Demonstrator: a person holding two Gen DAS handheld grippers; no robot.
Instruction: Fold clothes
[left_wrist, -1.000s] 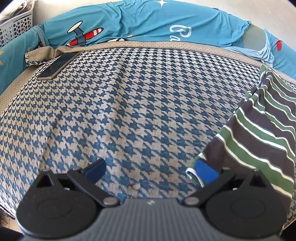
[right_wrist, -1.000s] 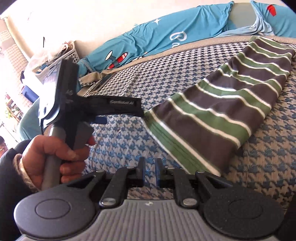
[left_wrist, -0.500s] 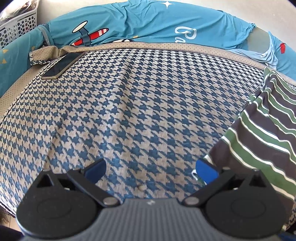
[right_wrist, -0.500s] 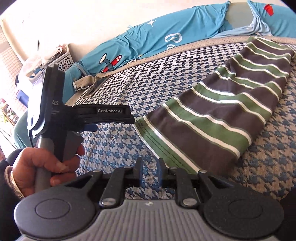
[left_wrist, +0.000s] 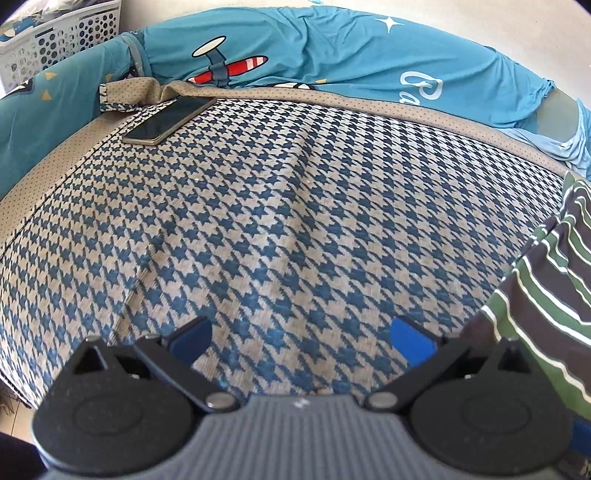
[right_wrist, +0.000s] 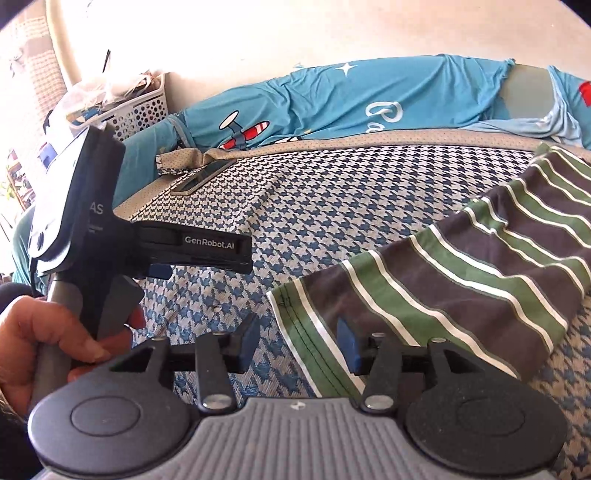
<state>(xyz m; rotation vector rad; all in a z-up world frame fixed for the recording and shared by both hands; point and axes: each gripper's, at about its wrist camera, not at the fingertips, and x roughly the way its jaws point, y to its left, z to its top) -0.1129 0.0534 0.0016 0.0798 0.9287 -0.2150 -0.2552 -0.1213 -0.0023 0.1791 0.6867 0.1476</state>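
Only in right wrist view: left hand (right_wrist: 48, 343) holding left gripper (left_wrist: 301, 338), wide open over bed (left_wrist: 258, 221). Right gripper (right_wrist: 295, 341) just opening, pads off folded striped shirt (right_wrist: 461, 266) beneath, cut off rightward.

Houndstooth bed cover (left_wrist: 280, 229) bears striped garment (right_wrist: 480, 266), phone (left_wrist: 170, 120) (far corner).

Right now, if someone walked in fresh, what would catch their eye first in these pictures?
Probably the striped shirt, folded into a long band on the right of the checked bedspread, its hem lying between the open right tongs, whose jaws have just been opening. Next, the bright blue sheet with a plane print along the far edge, and a phone lying flat at the far left corner.
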